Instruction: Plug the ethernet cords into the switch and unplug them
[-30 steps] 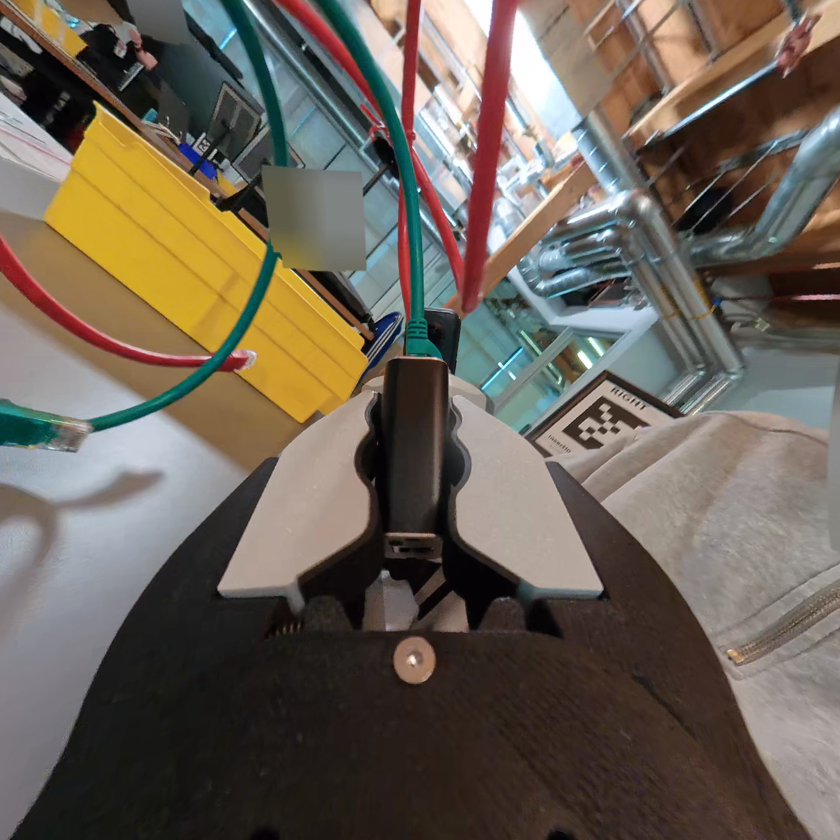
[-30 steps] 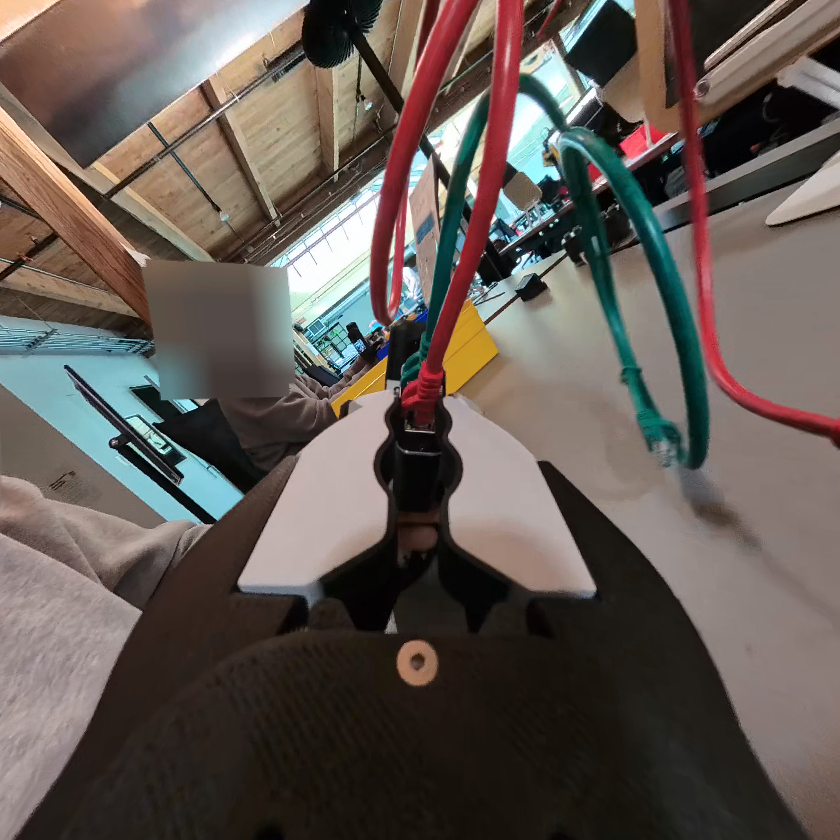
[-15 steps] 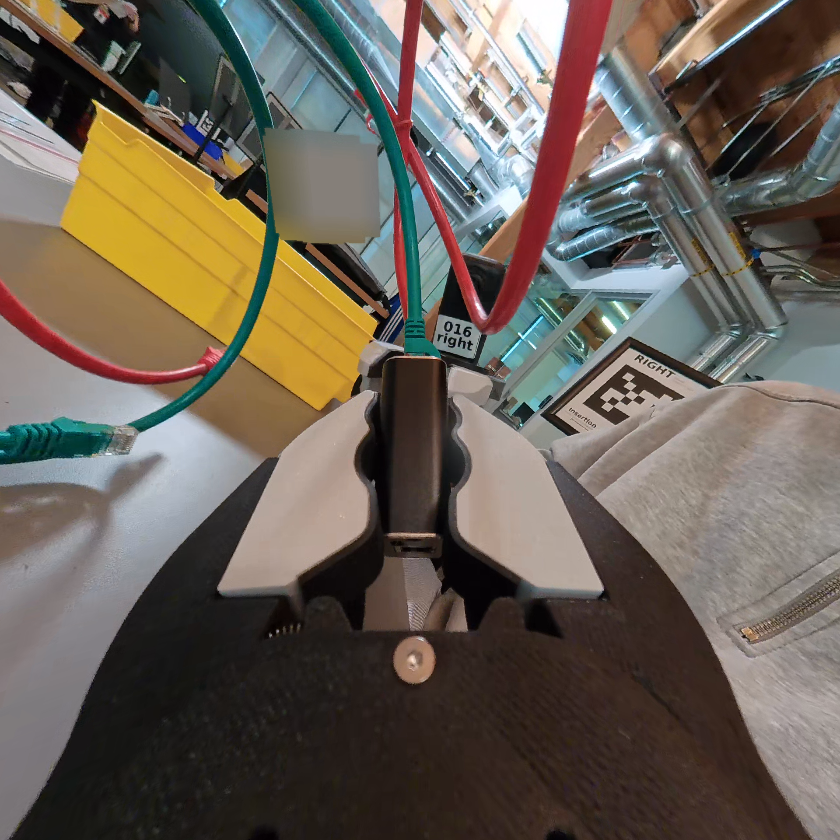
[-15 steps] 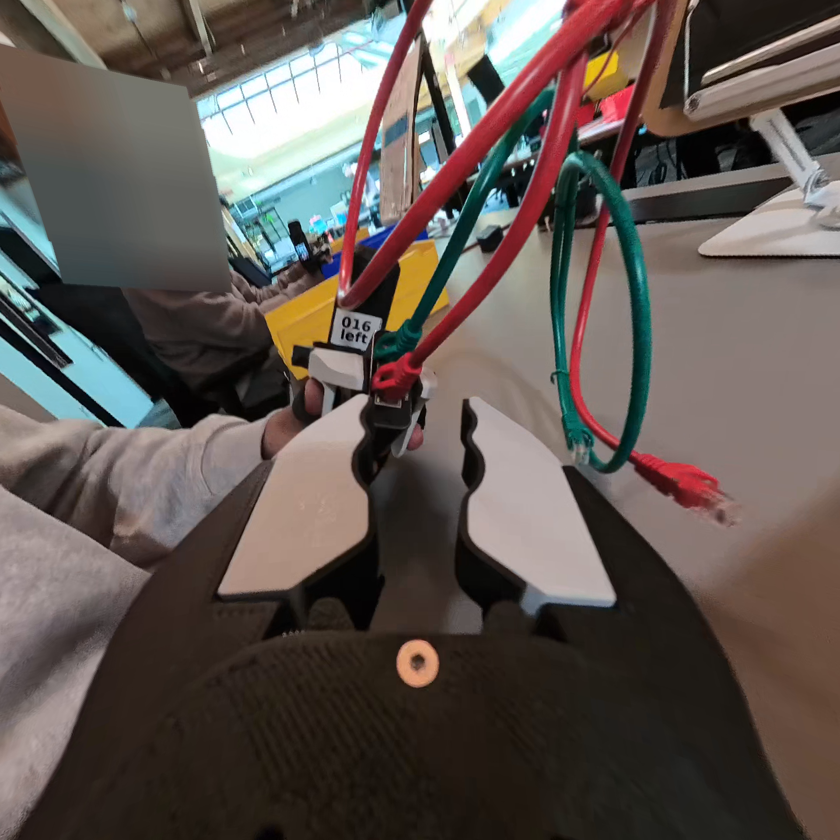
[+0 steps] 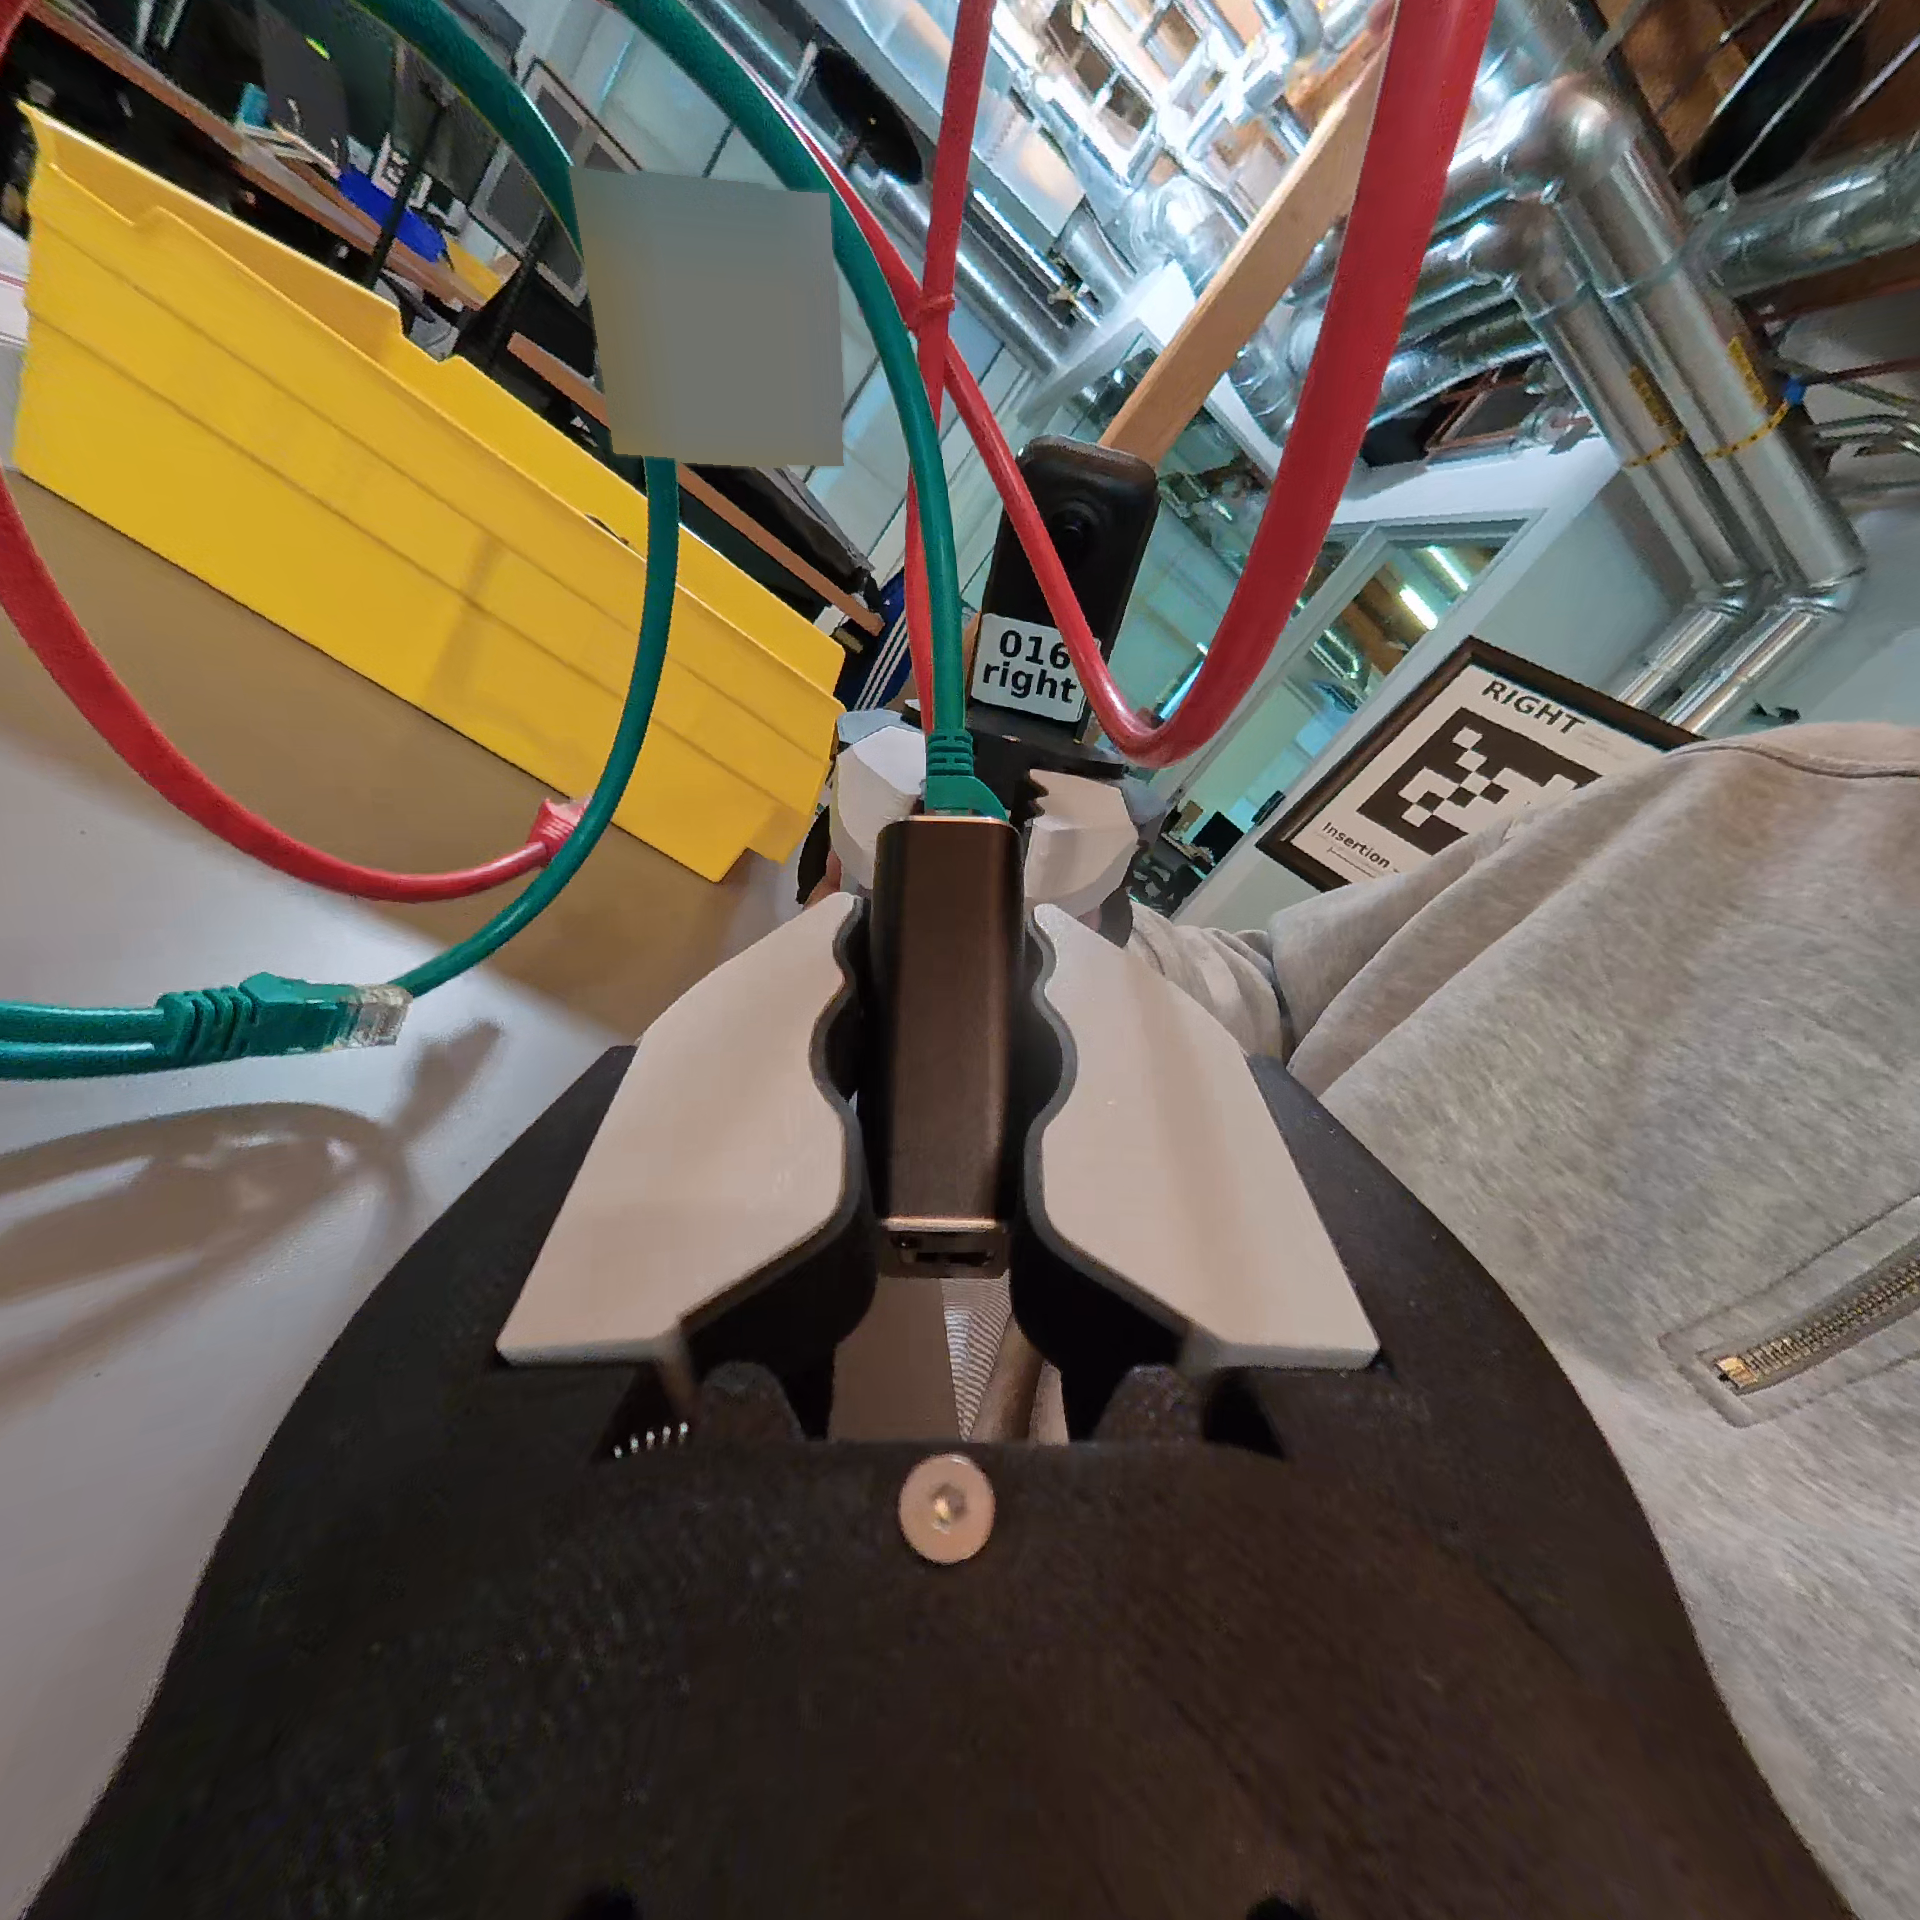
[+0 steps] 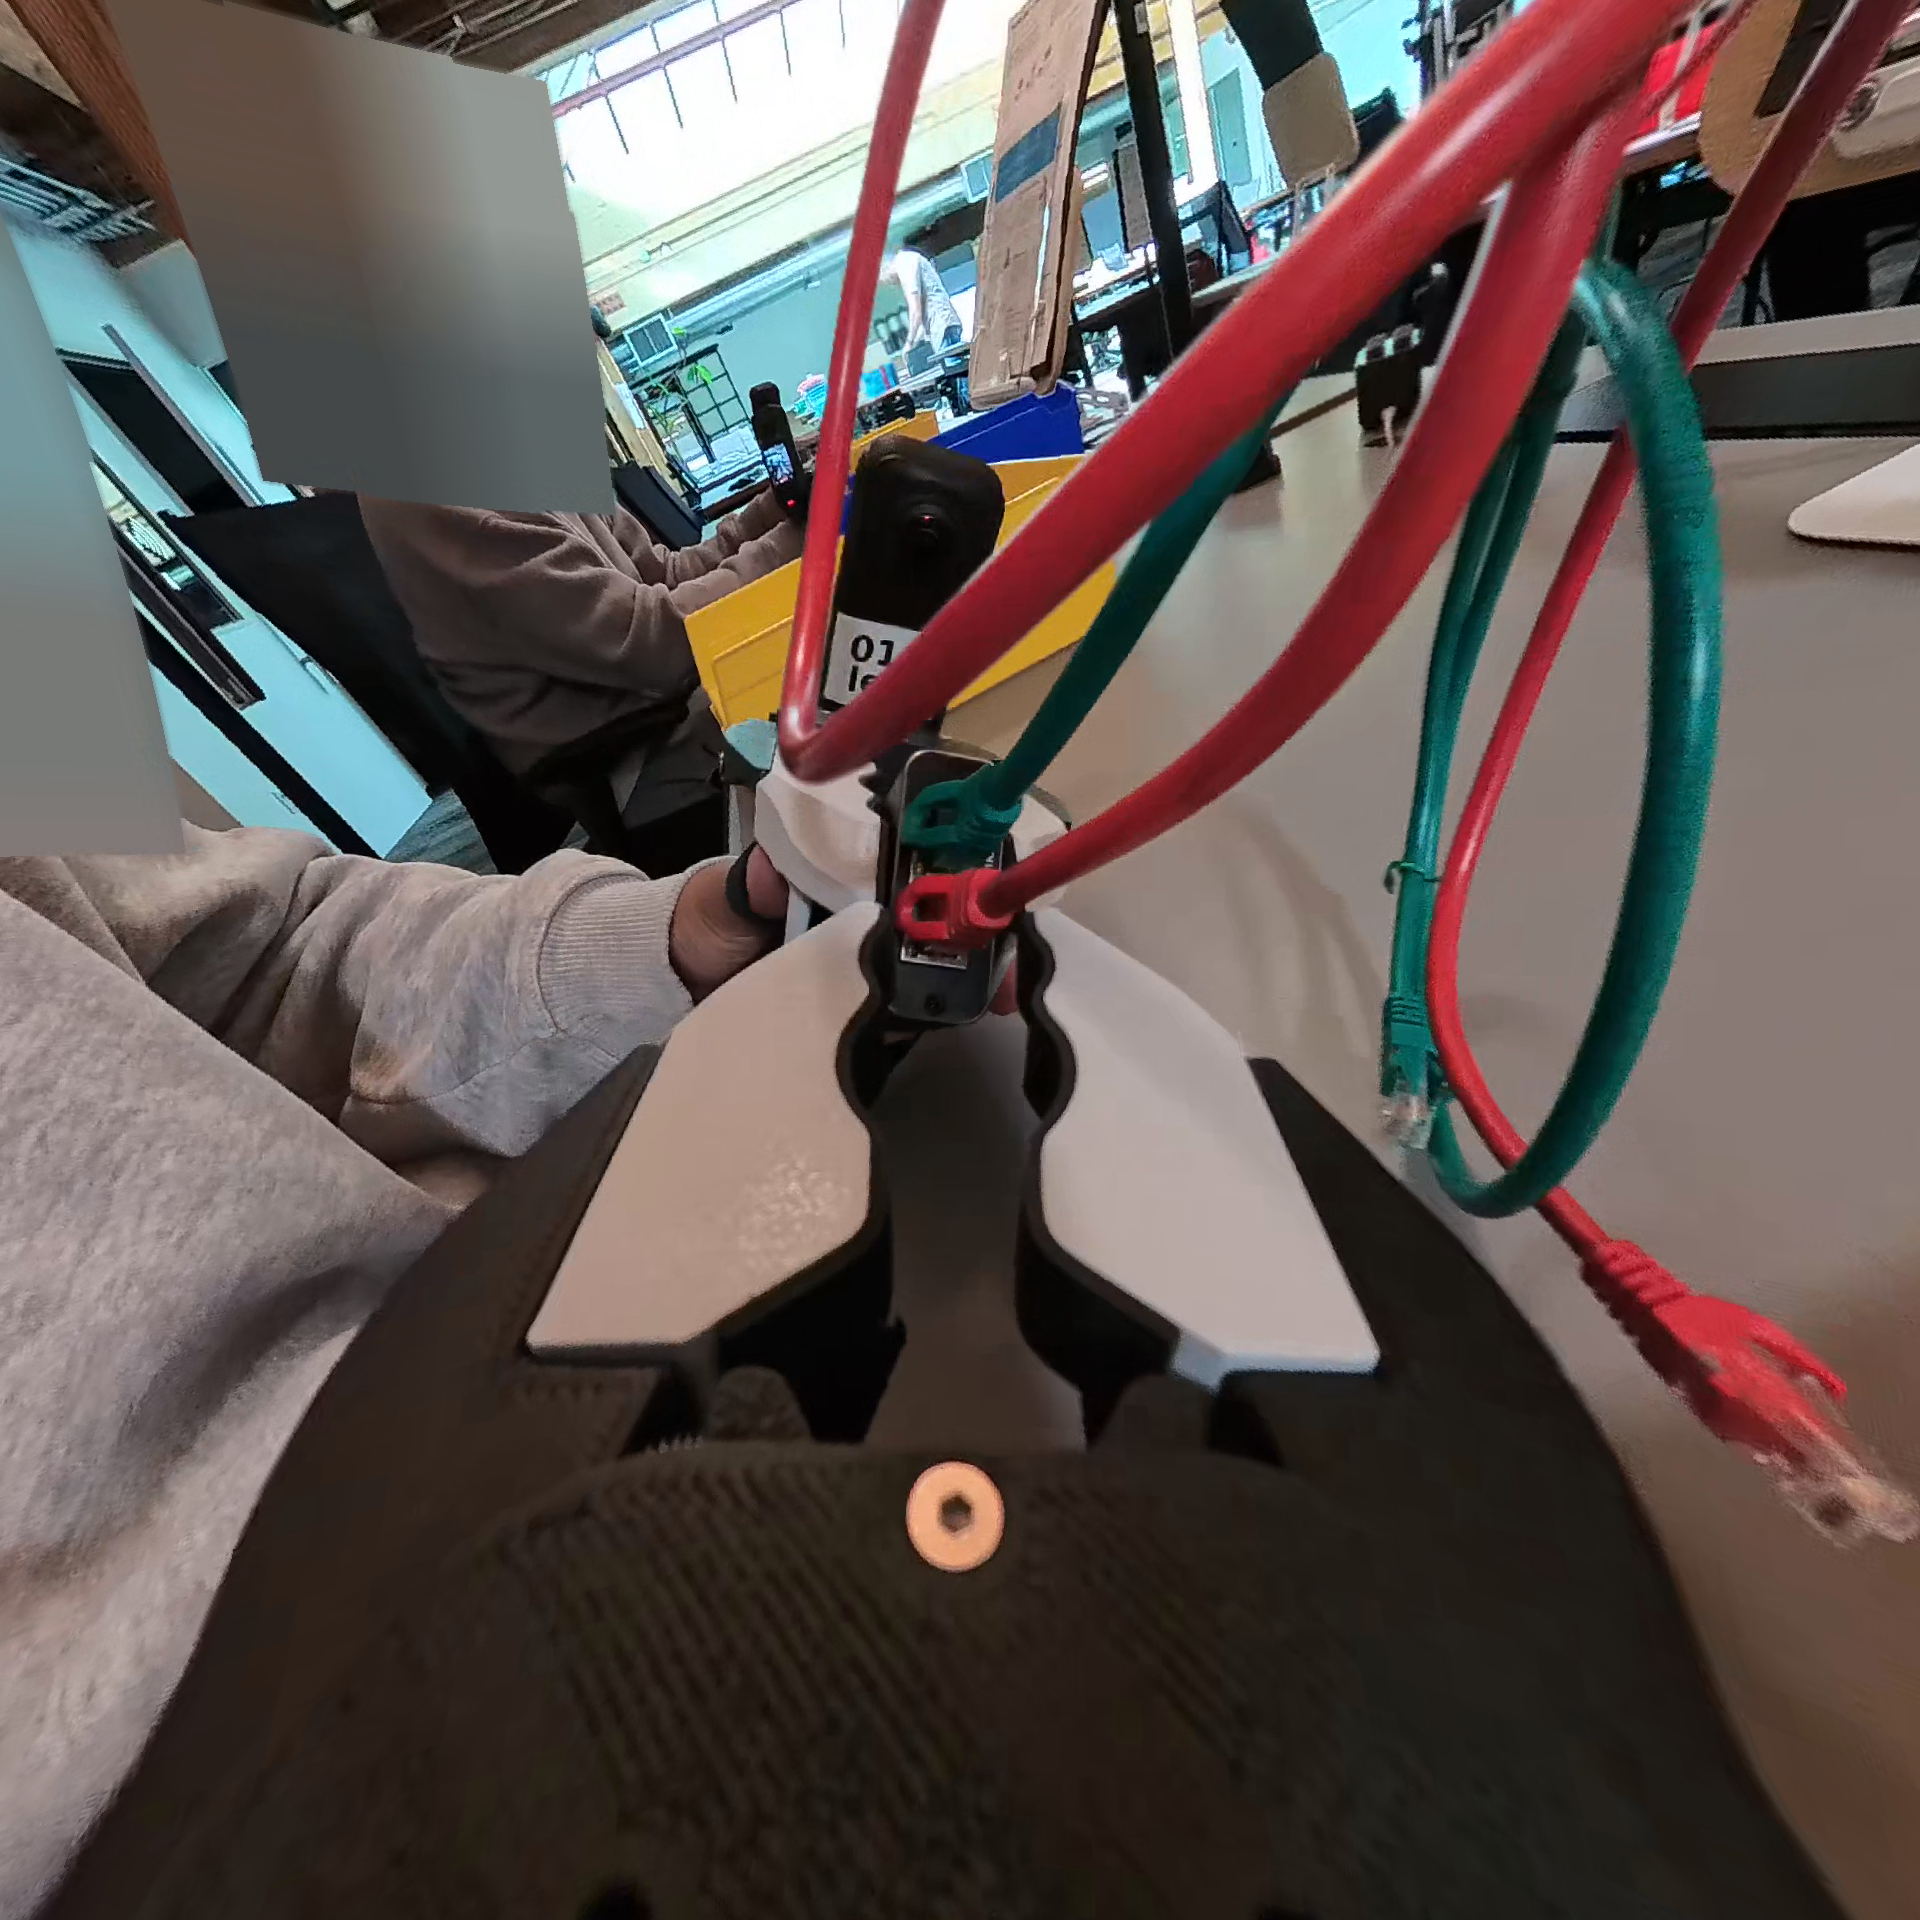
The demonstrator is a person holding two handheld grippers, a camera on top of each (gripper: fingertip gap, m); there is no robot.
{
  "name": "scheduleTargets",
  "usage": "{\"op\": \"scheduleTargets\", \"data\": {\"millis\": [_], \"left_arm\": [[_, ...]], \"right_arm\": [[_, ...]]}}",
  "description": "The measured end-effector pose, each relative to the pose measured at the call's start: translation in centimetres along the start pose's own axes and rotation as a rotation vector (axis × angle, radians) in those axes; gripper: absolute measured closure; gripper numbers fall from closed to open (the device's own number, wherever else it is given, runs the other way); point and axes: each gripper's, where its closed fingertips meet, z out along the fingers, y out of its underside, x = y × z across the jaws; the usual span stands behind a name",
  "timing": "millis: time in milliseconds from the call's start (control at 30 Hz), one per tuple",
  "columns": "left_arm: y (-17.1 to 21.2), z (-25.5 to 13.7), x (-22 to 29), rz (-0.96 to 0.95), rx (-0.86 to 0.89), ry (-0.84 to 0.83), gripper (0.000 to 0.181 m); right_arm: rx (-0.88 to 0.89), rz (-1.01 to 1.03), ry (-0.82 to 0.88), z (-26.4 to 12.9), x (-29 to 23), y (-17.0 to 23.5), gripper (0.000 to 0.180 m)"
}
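Note:
My left gripper (image 5: pixel 943 925) is shut on the dark metal switch (image 5: pixel 940 1049) and holds it above the table. A green cord (image 5: pixel 951 774) is plugged into the switch's far end. In the right wrist view the switch (image 6: pixel 940 982) carries a green plug (image 6: pixel 951 816) and a red plug (image 6: pixel 945 904), both seated. My right gripper (image 6: pixel 951 940) is open, its fingertips on either side of the switch's near end. A loose red plug (image 6: pixel 1756 1382) and a loose green plug (image 6: pixel 1403 1081) hang at the right.
Yellow bins (image 5: pixel 416 520) sit on the grey table (image 5: pixel 156 1351) at the left. Red and green cord loops (image 6: pixel 1621 727) hang over the table. A person in a brown top (image 6: pixel 540 623) sits behind. A grey sleeve (image 5: pixel 1558 1143) fills the right side.
My right gripper let go of the red plug, opened and drew back; its jaws now stand narrower around the switch end. The left gripper kept its hold on the switch.

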Motion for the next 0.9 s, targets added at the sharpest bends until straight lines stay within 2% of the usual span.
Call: {"op": "scheduleTargets", "data": {"millis": [233, 900], "left_arm": [[0.39, 0.24, -0.02, -0.002, -0.015, 0.0, 0.157], [0.64, 0.43, -0.21, -0.046, 0.002, -0.028, 0.156]], "right_arm": [[-0.014, 0.043, -0.034, -0.17, -0.1, 0.12, 0.161], [-0.083, -0.048, 0.031, -0.15, 0.33, 0.76, 0.162]]}}
